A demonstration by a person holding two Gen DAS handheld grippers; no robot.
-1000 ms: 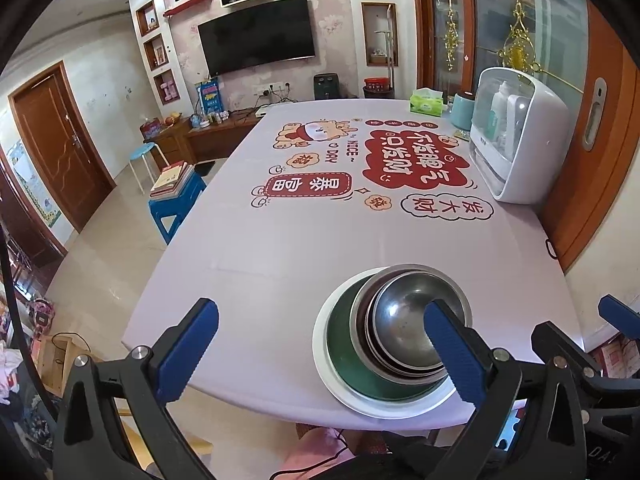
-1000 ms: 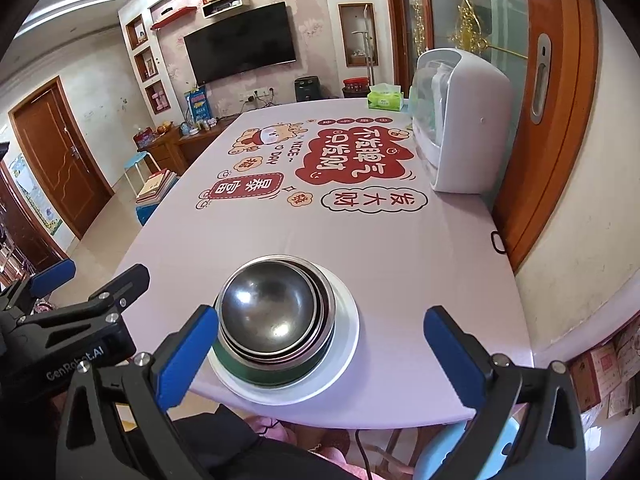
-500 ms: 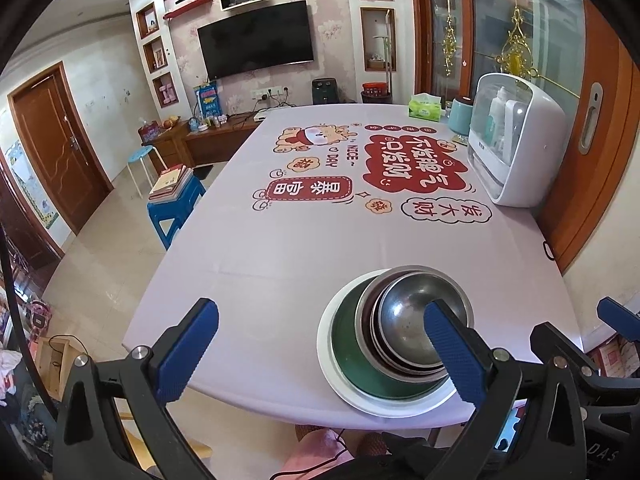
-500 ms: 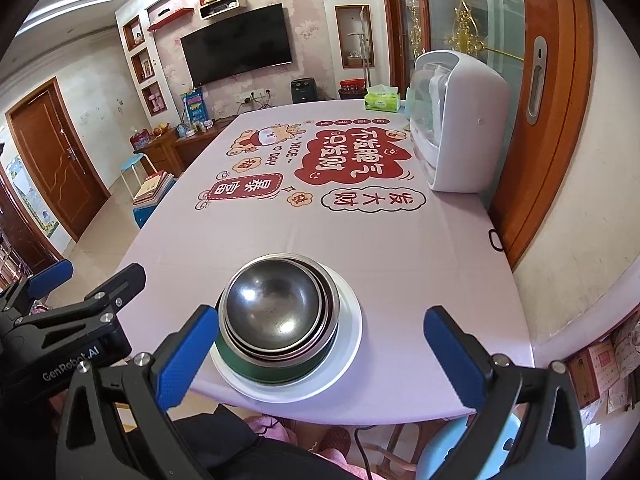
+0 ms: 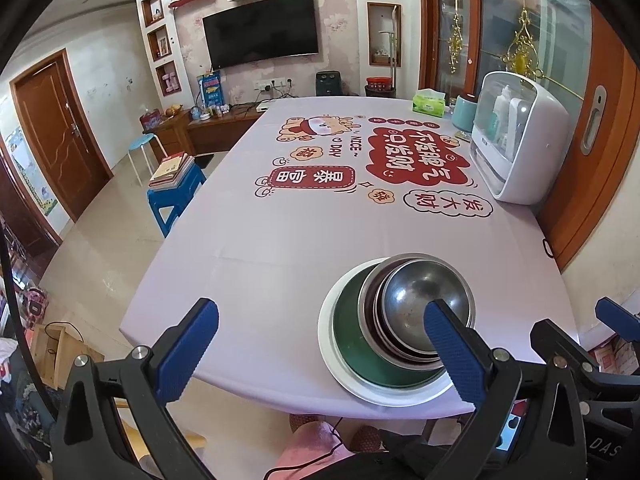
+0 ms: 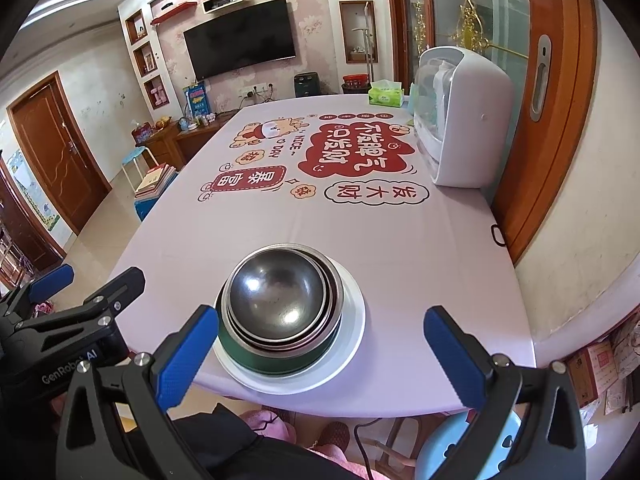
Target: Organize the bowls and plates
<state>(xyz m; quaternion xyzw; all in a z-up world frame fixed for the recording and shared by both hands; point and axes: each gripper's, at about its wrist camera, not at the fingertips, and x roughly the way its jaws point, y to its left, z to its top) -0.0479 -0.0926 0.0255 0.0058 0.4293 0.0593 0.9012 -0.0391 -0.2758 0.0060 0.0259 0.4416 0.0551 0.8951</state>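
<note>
A stack stands near the table's front edge: steel bowls (image 5: 424,300) (image 6: 276,300) nested in a green bowl (image 5: 352,336) (image 6: 276,362) on a white plate (image 5: 332,354) (image 6: 352,328). My left gripper (image 5: 320,346) is open and empty, held back off the front edge, left of the stack. My right gripper (image 6: 320,354) is open and empty, held back from the edge with the stack ahead between its fingers. The left gripper also shows in the right wrist view (image 6: 80,304), and the right gripper in the left wrist view (image 5: 576,340).
The table (image 5: 280,220) has a pink cloth with red prints. A white cabinet (image 5: 520,148) (image 6: 460,120), a teal cup (image 5: 464,114) and a tissue box (image 5: 429,103) stand at the far right. A blue stool with books (image 5: 176,184) stands left of the table.
Both grippers have drawn back and risen slightly from the stack. Both stay open. The stack has not moved.
</note>
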